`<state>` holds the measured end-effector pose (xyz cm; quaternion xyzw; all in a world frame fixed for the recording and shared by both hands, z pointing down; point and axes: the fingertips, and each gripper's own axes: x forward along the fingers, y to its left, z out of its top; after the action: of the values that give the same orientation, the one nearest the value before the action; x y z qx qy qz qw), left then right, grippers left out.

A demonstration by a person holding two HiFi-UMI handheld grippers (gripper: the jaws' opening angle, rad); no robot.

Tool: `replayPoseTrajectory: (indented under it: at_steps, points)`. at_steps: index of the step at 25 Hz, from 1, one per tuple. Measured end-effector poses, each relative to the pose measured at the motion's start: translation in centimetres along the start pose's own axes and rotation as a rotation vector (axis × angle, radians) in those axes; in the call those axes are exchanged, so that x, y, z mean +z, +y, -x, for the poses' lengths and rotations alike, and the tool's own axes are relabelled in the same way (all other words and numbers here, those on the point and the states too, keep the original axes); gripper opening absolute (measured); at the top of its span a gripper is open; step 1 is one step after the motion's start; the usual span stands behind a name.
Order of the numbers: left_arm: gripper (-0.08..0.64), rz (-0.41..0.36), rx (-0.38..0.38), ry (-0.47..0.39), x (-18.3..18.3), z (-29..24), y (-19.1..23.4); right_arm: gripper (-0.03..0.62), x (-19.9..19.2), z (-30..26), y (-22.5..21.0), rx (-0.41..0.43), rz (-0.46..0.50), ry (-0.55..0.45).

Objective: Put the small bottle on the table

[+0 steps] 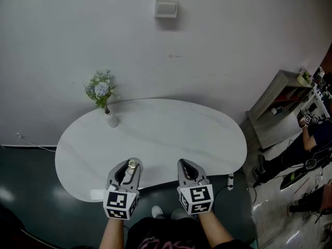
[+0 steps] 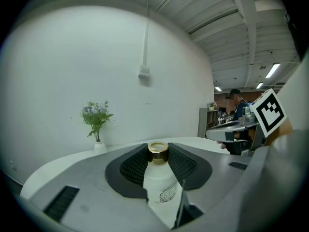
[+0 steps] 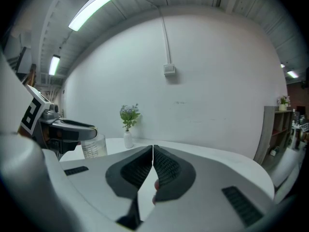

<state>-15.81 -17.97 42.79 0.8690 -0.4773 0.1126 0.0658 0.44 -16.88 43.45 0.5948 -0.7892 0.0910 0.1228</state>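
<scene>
Left tool (image 1: 130,163) is clenched on the small bottle (image 2: 158,182), gold cap up, held over the near edge of the white oval counter (image 1: 171,134). Right tool (image 3: 153,152) is pressed closed w/ nothing in it, just right of the left one. Risk: a release this close to the near rim could drop the bottle to the floor; a tilted set-down could topple it. Plenty of bare room farther in. Only a flower vase (image 1: 110,120) stands far left, well apart

You see soft light from long ceiling lamps (image 3: 104,4), the head view looks dim, and both gripper views bend round with dark corners.
</scene>
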Motion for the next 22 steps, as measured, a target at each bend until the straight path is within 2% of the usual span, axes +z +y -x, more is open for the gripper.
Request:
replayPoseTrajectory:
  at_steps: [10,22]
  points:
    - [0.132,0.006,-0.018,0.005,-0.5,-1.0,-0.3,0.067,-0.3,-0.1,-0.6,-0.015,-0.002,0.009]
    - [0.132,-0.005,0.010,0.009,0.1,-3.3,0.1,0.067,0.0,-2.3,-1.7,0.011,-0.001,0.024]
